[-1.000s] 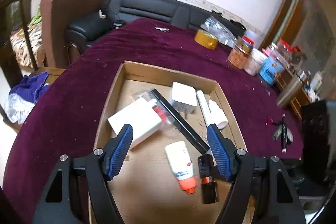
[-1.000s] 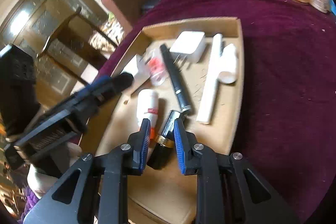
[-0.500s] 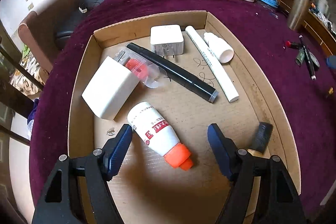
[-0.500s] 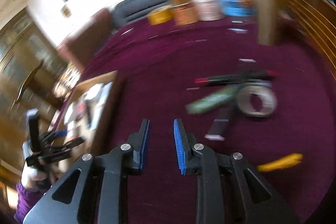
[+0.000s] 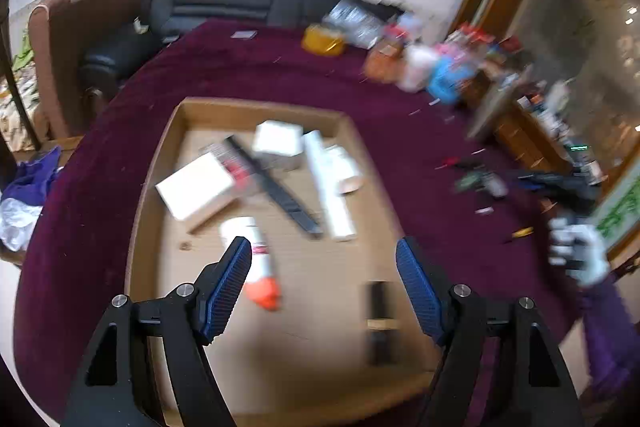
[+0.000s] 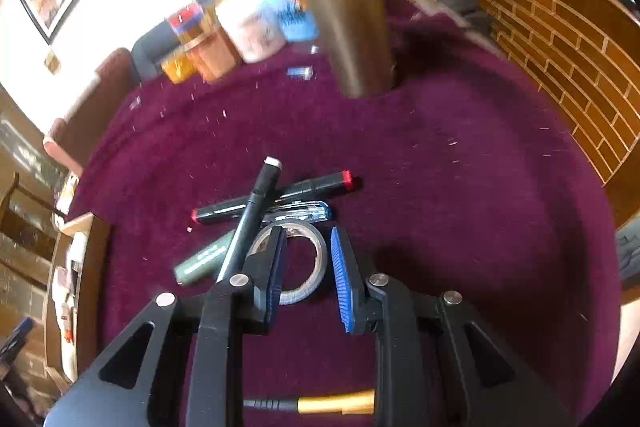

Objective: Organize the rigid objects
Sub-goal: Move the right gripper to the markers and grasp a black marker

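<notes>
In right wrist view only: tape roll [image 6: 298,259] under empty narrow-gapped right gripper [image 6: 306,267]; left gripper [image 5: 324,267] apart over box [image 5: 256,107].

A shallow cardboard tray [image 5: 160,163] lies on the maroon surface [image 6: 460,167], holding a white box [image 5: 196,185], a white bottle [image 5: 256,259] with an orange cap, a black bar [image 5: 280,187], a white tube [image 5: 328,187] and a small dark case [image 5: 380,311]. Apart from it, two black markers [image 6: 276,199] cross beside a green tube [image 6: 204,259], touching a tape ring [image 6: 308,259].
</notes>
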`<action>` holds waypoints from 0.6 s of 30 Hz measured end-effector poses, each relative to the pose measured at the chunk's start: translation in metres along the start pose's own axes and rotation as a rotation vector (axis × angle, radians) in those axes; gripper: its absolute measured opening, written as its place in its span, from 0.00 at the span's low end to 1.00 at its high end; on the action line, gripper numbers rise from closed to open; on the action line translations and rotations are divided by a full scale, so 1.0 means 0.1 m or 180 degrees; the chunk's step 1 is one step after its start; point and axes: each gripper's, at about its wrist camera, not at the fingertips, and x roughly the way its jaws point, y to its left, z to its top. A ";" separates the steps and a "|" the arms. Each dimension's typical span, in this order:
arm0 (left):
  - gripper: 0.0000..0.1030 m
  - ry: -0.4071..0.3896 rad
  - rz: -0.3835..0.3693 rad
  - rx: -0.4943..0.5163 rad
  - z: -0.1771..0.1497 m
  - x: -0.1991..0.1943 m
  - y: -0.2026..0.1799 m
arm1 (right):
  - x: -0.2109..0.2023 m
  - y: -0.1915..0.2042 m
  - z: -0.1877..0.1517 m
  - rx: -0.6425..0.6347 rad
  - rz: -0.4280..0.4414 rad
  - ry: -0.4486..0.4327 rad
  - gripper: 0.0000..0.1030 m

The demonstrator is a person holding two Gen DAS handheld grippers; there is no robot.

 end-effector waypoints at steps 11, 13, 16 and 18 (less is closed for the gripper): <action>0.68 0.0155 -0.0589 0.0145 -0.23 0.13 -0.84 | -0.02 0.53 -0.36 -0.0818 0.0016 0.0186 0.27; 0.68 0.0259 -0.0659 0.0130 -0.28 0.25 -0.96 | -0.06 0.66 -0.51 -0.0944 0.0277 0.0330 0.27; 0.68 0.0343 -0.0752 0.0131 -0.38 0.32 -1.09 | -0.12 0.85 -0.74 -0.1214 0.0622 0.0604 0.27; 0.68 0.0378 -0.0798 0.0124 -0.46 0.32 -1.17 | -0.24 0.87 -0.74 -0.1194 0.0758 0.0569 0.27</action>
